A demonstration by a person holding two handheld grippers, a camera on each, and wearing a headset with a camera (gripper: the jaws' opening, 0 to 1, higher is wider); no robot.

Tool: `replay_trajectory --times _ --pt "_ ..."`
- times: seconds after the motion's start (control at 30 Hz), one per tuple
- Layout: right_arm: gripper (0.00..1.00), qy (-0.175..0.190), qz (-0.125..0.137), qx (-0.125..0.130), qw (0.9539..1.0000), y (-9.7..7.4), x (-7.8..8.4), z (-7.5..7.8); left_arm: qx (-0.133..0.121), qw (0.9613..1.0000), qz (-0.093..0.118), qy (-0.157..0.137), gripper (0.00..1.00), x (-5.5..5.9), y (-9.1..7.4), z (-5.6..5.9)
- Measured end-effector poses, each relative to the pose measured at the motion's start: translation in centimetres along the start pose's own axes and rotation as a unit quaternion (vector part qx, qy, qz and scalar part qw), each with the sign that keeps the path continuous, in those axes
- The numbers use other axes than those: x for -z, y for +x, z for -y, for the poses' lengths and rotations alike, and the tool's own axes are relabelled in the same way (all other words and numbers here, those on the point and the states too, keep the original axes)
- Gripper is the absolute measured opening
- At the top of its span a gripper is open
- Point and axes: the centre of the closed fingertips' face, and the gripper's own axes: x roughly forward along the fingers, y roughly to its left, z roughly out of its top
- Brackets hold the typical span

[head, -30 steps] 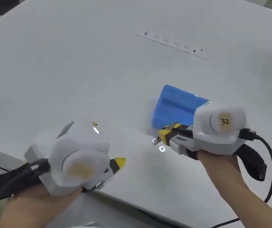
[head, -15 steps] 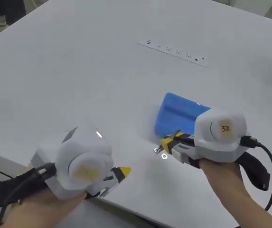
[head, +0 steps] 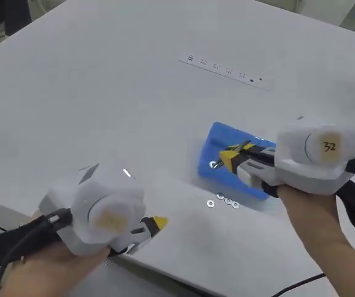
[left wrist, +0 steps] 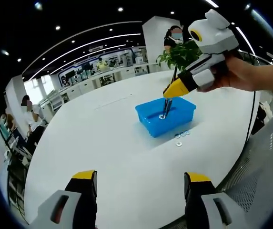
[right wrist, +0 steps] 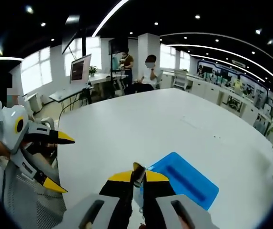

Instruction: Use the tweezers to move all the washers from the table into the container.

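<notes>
My right gripper (head: 230,158) is shut on metal tweezers (head: 219,162), which pinch a small washer (head: 214,164) just above the blue container (head: 222,143). The left gripper view has that washer (left wrist: 162,116) hanging over the container (left wrist: 151,117). Several loose washers (head: 222,201) lie on the white table in front of the container, also in the left gripper view (left wrist: 181,138). In the right gripper view the yellow jaws clamp the tweezers (right wrist: 137,173), with the container (right wrist: 186,183) beyond. My left gripper (head: 145,234) hovers at the table's near edge, open and holding nothing (left wrist: 140,177).
A flush socket strip (head: 225,68) is set into the white table (head: 103,99) farther back. A black cable (head: 350,204) trails from the right gripper. The left gripper (right wrist: 31,152) appears at the left of the right gripper view. People and desks stand in the background.
My right gripper has risen from the washers on the table and moved back over the container, with a washer in the tweezers. The left gripper has hardly moved.
</notes>
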Motion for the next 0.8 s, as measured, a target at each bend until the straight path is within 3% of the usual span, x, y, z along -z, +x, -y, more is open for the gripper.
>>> replay_trajectory --times 0.13,0.23,0.47,0.6,0.8 --pt "0.03 0.004 0.010 0.016 0.9998 0.1 -0.9 1.1 0.001 1.0000 0.000 0.001 0.76 0.0 0.0 0.0" --pt "0.03 0.008 0.006 0.023 0.9997 0.7 -0.7 1.6 0.000 1.0000 -0.004 0.004 0.76 0.2 0.0 0.0" --pt "0.03 0.025 -0.019 0.033 0.9990 2.5 1.3 2.3 -0.001 0.9999 -0.011 0.012 0.75 0.4 0.0 0.0" --pt "0.03 0.016 -0.039 0.042 0.9982 3.6 2.6 2.6 0.001 0.9998 -0.012 0.013 0.75 0.5 0.0 0.0" --pt "0.03 0.024 -0.057 0.030 0.9976 4.7 3.5 2.9 0.003 0.9998 -0.014 0.010 0.76 0.6 0.1 0.0"
